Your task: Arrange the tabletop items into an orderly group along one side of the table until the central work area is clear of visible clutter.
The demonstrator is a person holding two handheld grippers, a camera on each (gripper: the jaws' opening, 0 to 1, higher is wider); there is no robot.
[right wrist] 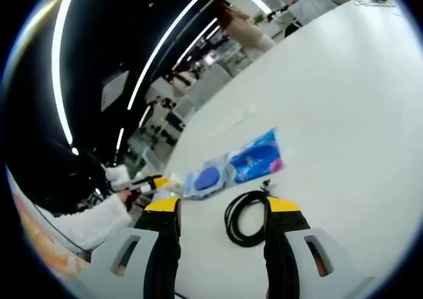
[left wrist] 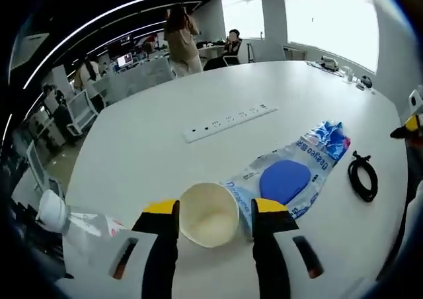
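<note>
Two risks: my left gripper [left wrist: 215, 221], fingers spread around the white paper cup [left wrist: 209, 214], could crush it; my released right gripper [right wrist: 223, 221] may snag the coiled black cable [right wrist: 246, 218].

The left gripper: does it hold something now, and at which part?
The left gripper has the white paper cup between its open jaws, at the sides near the rim. The jaws are beside the cup; whether they press it cannot be told.
</note>
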